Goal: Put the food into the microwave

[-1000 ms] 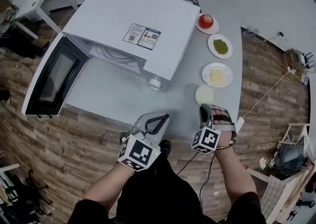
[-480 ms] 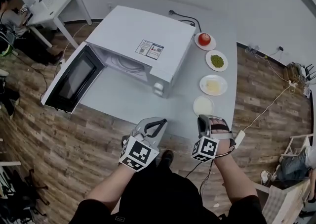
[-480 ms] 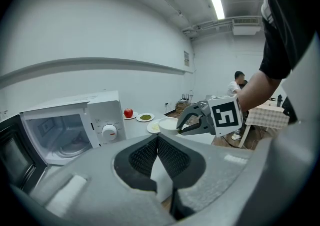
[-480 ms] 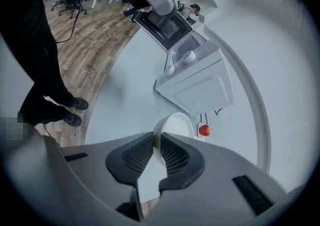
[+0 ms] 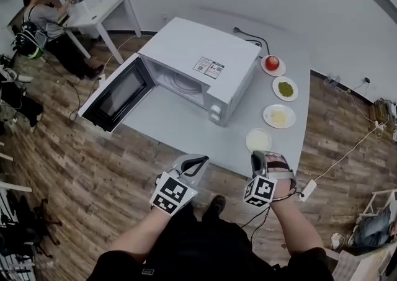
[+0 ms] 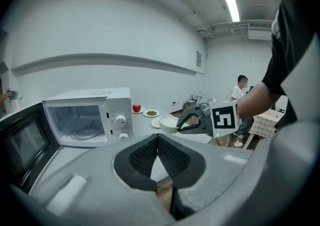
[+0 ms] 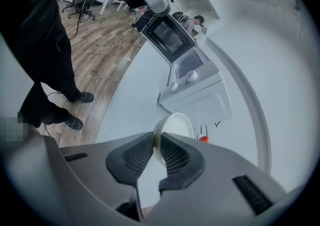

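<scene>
A white bowl (image 5: 258,139) with pale food in it hangs at the grey table's near right edge, its rim pinched in my right gripper (image 5: 260,155). In the right gripper view the pads are shut on the bowl's (image 7: 176,124) near rim. My left gripper (image 5: 202,160) is shut and holds nothing, off the table's front edge, left of the right one. The white microwave (image 5: 198,69) stands at the back of the table with its door (image 5: 118,95) swung open to the left; the glass turntable (image 6: 82,133) inside is bare. The left gripper view shows the bowl (image 6: 168,123) raised off the table.
Three plates stand in a row behind the bowl: pale yellow food (image 5: 278,116), green food (image 5: 285,89), a red fruit (image 5: 272,63). The grey table (image 5: 180,128) stands on a wood floor. A person sits at a white desk (image 5: 93,13) far left. A power strip (image 5: 306,189) lies on the floor.
Both grippers have come up and drawn back toward me, the bowl rising with the right one. The head view now takes in more of the room.
</scene>
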The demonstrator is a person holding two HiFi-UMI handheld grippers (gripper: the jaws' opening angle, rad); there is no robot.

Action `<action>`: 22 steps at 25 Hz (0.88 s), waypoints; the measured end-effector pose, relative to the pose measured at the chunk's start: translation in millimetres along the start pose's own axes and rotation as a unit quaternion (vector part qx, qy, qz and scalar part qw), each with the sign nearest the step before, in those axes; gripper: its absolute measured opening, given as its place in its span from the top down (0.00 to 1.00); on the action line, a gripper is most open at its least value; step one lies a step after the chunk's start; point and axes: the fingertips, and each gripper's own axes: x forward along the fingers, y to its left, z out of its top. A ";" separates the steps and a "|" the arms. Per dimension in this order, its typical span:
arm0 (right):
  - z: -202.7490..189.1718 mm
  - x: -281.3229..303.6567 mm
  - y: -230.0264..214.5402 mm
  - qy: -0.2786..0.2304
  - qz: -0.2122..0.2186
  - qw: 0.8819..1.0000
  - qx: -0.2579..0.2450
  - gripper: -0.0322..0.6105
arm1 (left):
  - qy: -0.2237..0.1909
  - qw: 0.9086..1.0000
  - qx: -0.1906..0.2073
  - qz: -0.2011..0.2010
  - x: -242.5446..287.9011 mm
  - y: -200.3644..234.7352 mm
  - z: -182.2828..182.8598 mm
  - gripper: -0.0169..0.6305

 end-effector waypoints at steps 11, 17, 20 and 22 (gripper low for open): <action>71.0 4.2 5.0 0.003 0.000 1.000 -0.004 0.86 | -0.001 0.998 0.056 -0.001 -34.9 64.5 -4.2 0.96; 136.8 13.0 3.1 0.022 -0.009 1.000 0.004 0.86 | -0.006 0.997 0.082 -0.010 -70.0 124.4 -14.9 0.96; 170.8 18.8 -0.7 0.027 -0.017 0.999 0.008 0.86 | -0.012 0.995 0.093 -0.018 -89.0 149.1 -20.1 0.96; 192.6 22.9 -3.6 0.028 -0.023 0.999 0.012 0.86 | -0.014 0.995 0.101 -0.021 -102.0 165.4 -24.2 0.96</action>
